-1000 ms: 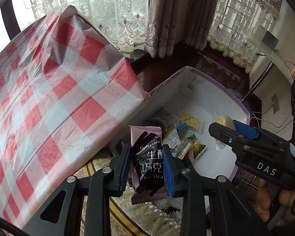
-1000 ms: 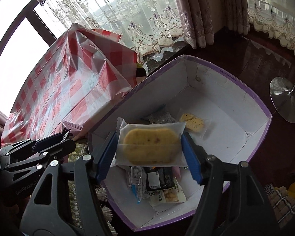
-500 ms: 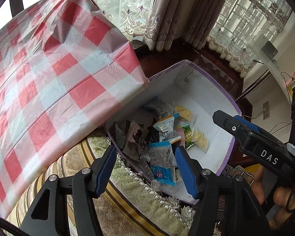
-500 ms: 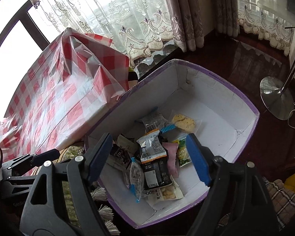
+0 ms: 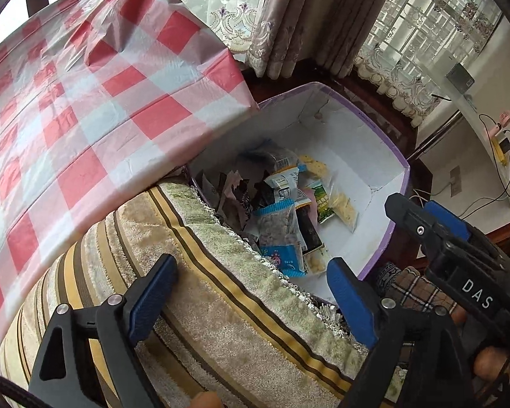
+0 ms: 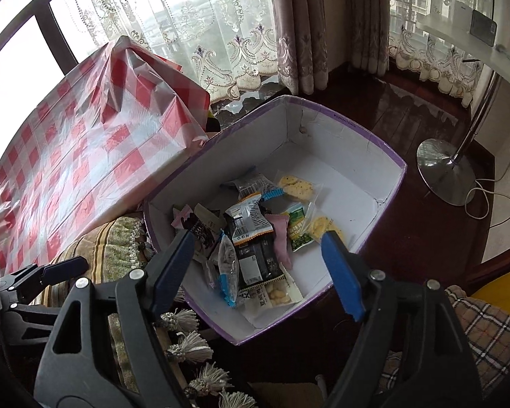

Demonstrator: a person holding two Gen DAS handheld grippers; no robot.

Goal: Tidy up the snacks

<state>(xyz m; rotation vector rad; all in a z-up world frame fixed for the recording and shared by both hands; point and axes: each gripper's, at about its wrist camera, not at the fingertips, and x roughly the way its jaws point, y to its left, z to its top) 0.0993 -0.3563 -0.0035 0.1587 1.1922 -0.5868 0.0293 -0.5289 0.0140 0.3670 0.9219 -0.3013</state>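
Observation:
A white box with a purple rim [image 5: 396, 159] [image 6: 367, 136] stands on the floor beside the table and holds several snack packets. Among them are a blue nut packet [image 5: 278, 231], a green packet [image 6: 297, 226], yellow cakes in clear wrap [image 6: 295, 185] and a dark chocolate packet [image 6: 200, 229]. My left gripper [image 5: 251, 292] is open and empty above a striped cushion, short of the box. My right gripper [image 6: 256, 265] is open and empty above the box's near end. It also shows in the left wrist view [image 5: 435, 227].
A table under a red and white checked cloth [image 5: 85, 102] [image 6: 85, 142] overhangs the box's left side. A striped tasselled cushion [image 5: 221, 306] lies in front. A floor lamp base [image 6: 445, 166] stands to the right on dark wood floor. Curtains hang behind.
Both grippers opened and dropped their packets into the box: the left let go of the chocolate packet, the right the yellow cake. Both have since drawn back and up from the box.

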